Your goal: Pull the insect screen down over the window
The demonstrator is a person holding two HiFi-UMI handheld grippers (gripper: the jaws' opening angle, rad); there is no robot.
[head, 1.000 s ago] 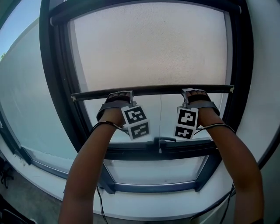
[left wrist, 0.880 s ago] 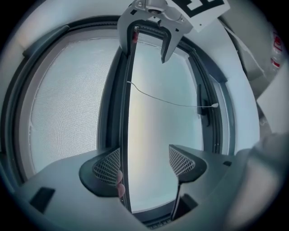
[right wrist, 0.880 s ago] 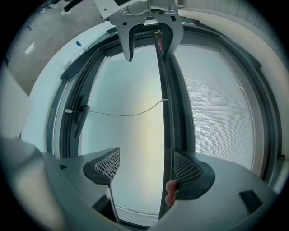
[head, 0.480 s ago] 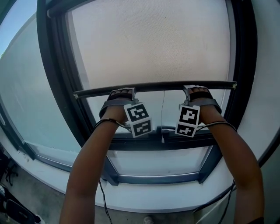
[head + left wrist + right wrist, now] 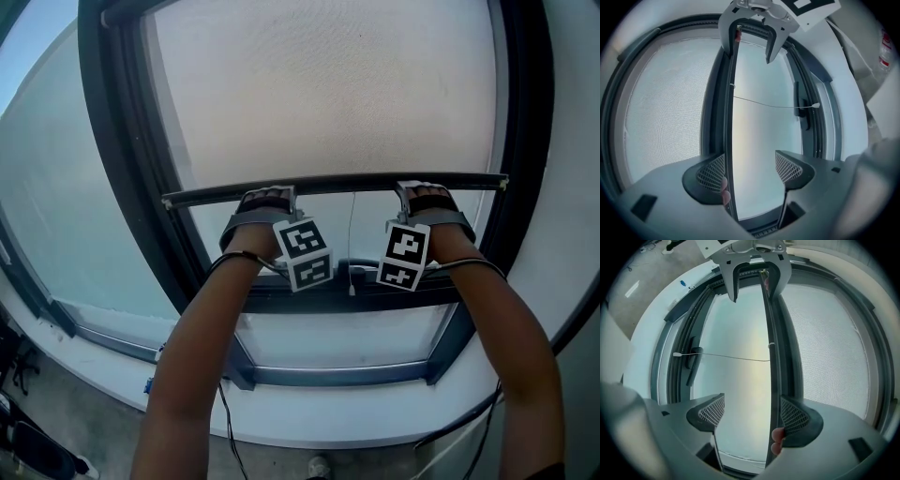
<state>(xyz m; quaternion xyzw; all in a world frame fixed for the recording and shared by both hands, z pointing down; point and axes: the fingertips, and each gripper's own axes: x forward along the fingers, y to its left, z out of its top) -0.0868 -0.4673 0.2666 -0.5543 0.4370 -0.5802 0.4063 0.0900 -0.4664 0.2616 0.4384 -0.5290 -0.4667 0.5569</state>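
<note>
The insect screen [image 5: 328, 94] of pale mesh hangs in the dark window frame [image 5: 112, 187]. Its black bottom bar [image 5: 337, 185] sits a little above the lower rail [image 5: 281, 302]. My left gripper [image 5: 267, 199] and right gripper [image 5: 419, 192] hook over the bar from below. In the left gripper view the bar [image 5: 729, 117] lies against one pad [image 5: 712, 171] of the open left gripper [image 5: 750, 171]. In the right gripper view the bar [image 5: 772, 357] rests on one pad [image 5: 794, 416] of the open right gripper [image 5: 752, 416]. Fingertips show beside the bar in both views.
A thin pull cord [image 5: 352, 244] hangs from the bar's middle, ending near the window handle [image 5: 361, 274]. A white sill [image 5: 375, 412] runs below the frame. A second glass pane [image 5: 66, 206] lies to the left. Cables trail from both wrists.
The bottom bar has come down with both grippers, closer to the lower rail. More mesh shows above it. The jaws stand as before.
</note>
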